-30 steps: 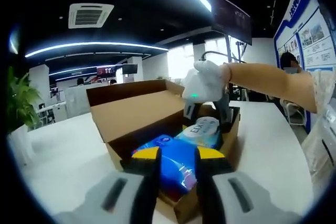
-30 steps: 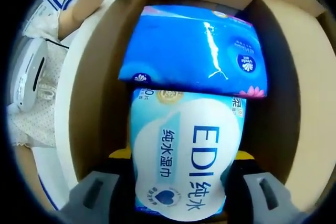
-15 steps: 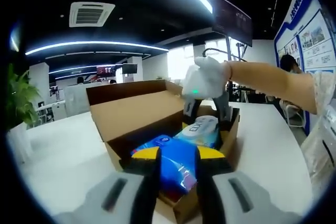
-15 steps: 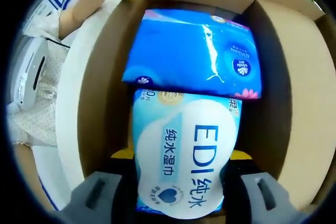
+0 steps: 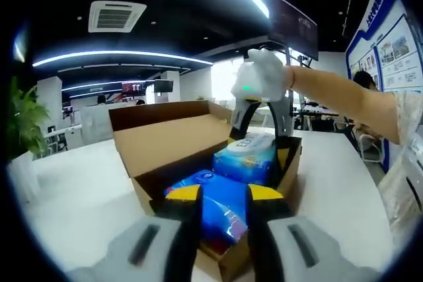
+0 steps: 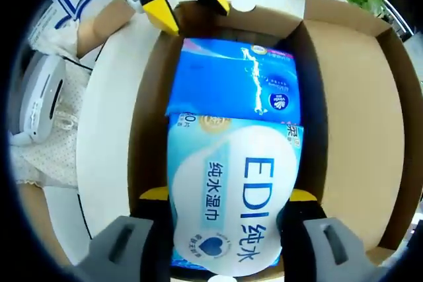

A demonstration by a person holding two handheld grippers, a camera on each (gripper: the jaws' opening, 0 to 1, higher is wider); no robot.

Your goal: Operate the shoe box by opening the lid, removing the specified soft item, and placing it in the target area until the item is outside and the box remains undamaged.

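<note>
The open cardboard shoe box (image 5: 172, 140) lies on a white table, its lid flap folded back. My right gripper (image 6: 230, 196) is shut on a light-blue wet-wipes pack (image 6: 231, 183) marked EDI, with a jaw on each side. In the left gripper view a white-gloved hand (image 5: 261, 77) holds that gripper (image 5: 259, 143), and the wipes pack (image 5: 246, 156) hangs above the box's far end. A dark-blue tissue pack (image 6: 238, 80) lies in the box (image 6: 350, 97). My left gripper (image 5: 225, 193) stands open at the box's near end; the tissue pack (image 5: 221, 212) shows between its yellow tips. The same gripper (image 6: 188, 1) sits at the box rim.
White table (image 5: 86, 189) surrounds the box. A person's bare arm (image 5: 344, 100) reaches in from the right. A potted plant (image 5: 23, 123) stands at the left, posters (image 5: 396, 44) hang at the right. A white rounded device (image 6: 36, 97) lies beside dotted cloth.
My right gripper has risen with the wipes pack, lifting it clear of the box floor; the box looks smaller and farther in the right gripper view. The left gripper has stayed put.
</note>
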